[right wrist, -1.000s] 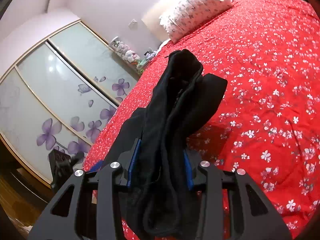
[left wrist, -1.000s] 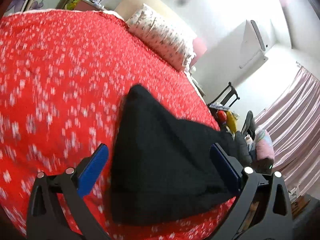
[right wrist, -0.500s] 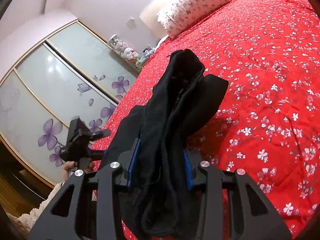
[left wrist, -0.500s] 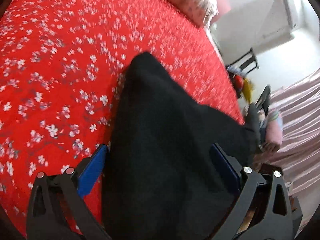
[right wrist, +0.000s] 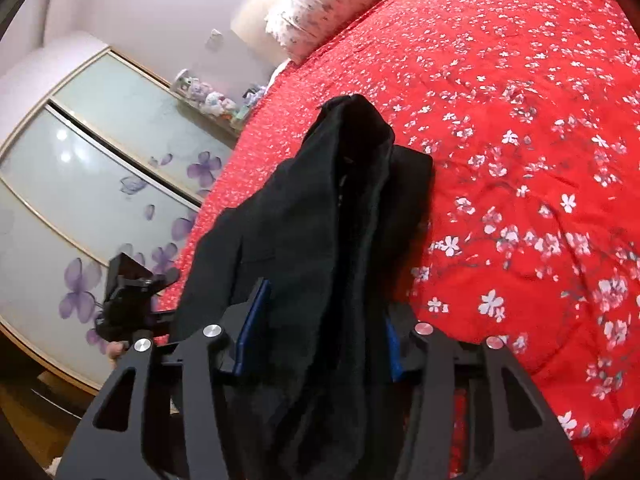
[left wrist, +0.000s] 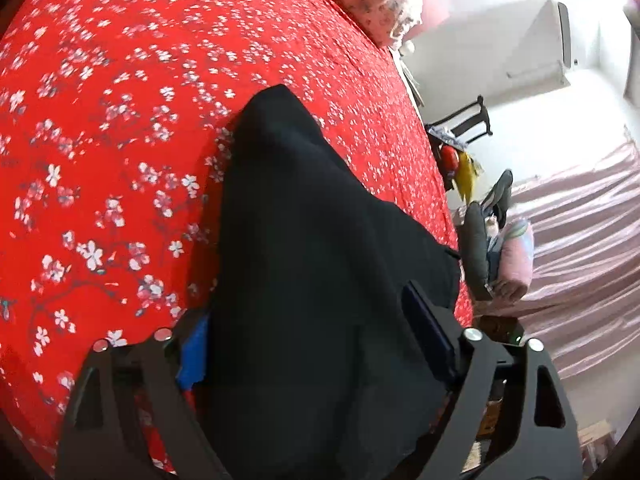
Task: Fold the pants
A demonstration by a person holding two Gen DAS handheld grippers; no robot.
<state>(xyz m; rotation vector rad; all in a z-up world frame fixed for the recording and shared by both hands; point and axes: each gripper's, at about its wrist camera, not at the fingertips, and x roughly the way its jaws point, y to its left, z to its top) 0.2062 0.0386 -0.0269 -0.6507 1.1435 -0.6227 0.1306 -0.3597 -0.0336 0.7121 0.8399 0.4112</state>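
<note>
Both tongs grip my black pants point(right wrist: 320, 240): right tongs point(right wrist: 316, 336) clamped on bunched cloth, left tongs point(left wrist: 320, 344) closing on an edge. Mid-fold, I judge; next I'd carry the held edge over the bed point(left wrist: 120, 100) ahead and lay it flat.

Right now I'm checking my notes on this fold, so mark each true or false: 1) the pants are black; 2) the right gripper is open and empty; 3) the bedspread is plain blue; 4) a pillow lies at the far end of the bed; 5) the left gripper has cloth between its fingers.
1) True: the pants are black.
2) False: the right gripper is shut on the pants.
3) False: the bedspread is red with white blossoms.
4) True: a floral pillow lies at the far end.
5) True: the left gripper has pants cloth between its fingers, though whether it clamps is unclear.
</note>
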